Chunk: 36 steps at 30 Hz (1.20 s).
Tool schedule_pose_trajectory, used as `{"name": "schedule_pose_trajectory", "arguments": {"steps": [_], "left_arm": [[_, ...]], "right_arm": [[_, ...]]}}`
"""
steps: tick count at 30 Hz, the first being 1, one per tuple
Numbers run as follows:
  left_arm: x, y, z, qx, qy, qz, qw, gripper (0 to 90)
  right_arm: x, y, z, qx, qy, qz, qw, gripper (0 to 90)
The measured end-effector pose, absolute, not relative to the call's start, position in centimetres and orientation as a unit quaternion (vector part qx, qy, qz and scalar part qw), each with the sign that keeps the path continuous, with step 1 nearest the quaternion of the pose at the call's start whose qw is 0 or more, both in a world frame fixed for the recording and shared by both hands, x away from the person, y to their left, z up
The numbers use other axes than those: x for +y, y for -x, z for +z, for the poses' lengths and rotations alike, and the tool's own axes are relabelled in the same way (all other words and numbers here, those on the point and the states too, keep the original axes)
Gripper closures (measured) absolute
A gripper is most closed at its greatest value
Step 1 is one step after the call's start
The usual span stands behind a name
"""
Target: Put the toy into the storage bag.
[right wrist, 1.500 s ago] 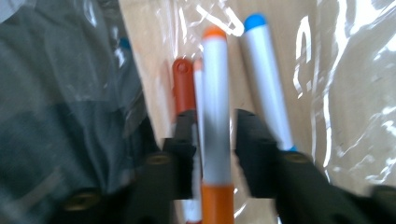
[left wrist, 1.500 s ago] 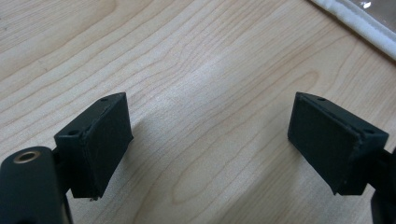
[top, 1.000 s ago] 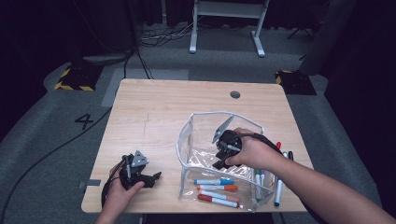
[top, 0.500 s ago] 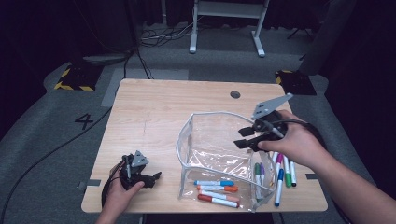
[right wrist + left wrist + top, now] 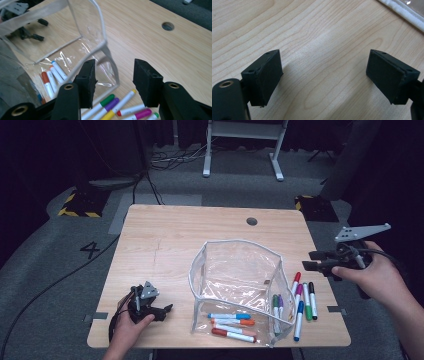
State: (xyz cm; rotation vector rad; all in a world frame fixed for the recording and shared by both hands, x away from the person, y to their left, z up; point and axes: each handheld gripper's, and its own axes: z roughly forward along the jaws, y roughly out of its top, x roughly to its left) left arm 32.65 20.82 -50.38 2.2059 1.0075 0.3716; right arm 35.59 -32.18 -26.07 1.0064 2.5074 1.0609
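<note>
My right claw (image 5: 311,261), at the frame's right edge, has just been opening, empty, beside the clear pouch (image 5: 240,270); my left claw (image 5: 167,309) gapes empty at lower left.

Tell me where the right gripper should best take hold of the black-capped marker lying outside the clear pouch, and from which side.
Probably at mid-barrel, from straight above. The black-capped marker lies flat on the table as the outermost of the loose row, close beside the green-capped marker. The right gripper, jaws open and empty, could straddle the barrel across its width; the free outer side gives one jaw room, the inner gap looks tight.
</note>
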Motion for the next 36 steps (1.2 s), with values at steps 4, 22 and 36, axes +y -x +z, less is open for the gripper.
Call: {"name": "schedule_pose_trajectory", "arguments": {"steps": [4, 22, 36], "left_arm": [[20.8, -32.6, -50.4, 0.388, -0.846, 0.142, 0.338, 13.7], [20.8, -32.7, -50.4, 0.386, -0.846, 0.143, 0.338, 13.7], [20.8, -32.6, -50.4, 0.387, -0.846, 0.143, 0.338, 13.7]], "right_arm": [[-34.8, -35.4, -26.9, 0.843, -0.37, 0.37, 0.123, 53.1], [-41.2, -35.9, -38.5, 0.814, -0.477, 0.31, 0.12, 54.1], [-41.0, -36.8, -45.6, 0.823, -0.498, 0.252, 0.107, 57.7]]}}
